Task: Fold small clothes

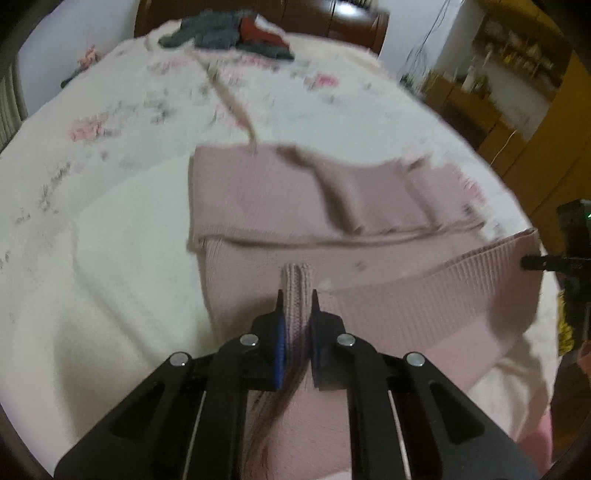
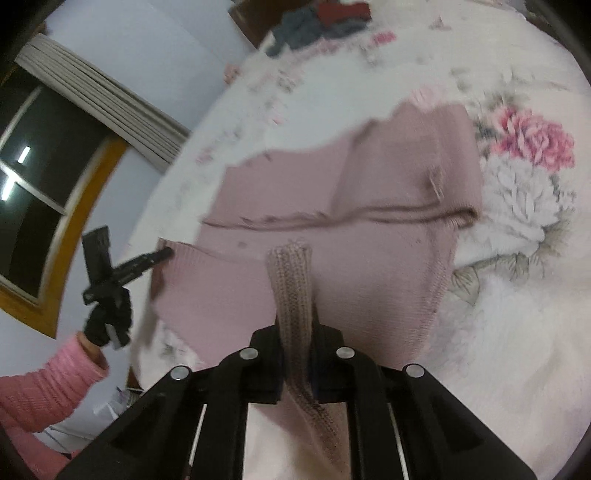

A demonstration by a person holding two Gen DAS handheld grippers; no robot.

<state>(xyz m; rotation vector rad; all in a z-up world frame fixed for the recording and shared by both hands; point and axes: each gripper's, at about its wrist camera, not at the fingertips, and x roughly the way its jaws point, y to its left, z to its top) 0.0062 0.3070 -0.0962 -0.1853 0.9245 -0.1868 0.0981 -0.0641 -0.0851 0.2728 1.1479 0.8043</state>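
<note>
Dusty-pink ribbed knit, a small sweater (image 1: 332,206), lies spread on the bed ahead of both tools, its far part already doubled over so that a horizontal fold line runs across the middle. The left hand-held gripper (image 1: 297,306) is clamped on a pinch of the ribbed hem, which stands up between its fingers; the right hand-held gripper (image 2: 295,314) pinches the same hem further along in the same way. Between the two grips the near edge looks raised off the bed. My reading is that one fold is done and the hem is about to be carried forward over the folded part; squaring up is left. Beyond the sweater stretches a floral bedspread (image 2: 524,155), and at its far end a heap of dark clothes (image 1: 229,31), seemingly waiting. A pink sleeve (image 2: 44,384) shows beside the left tool.
</note>
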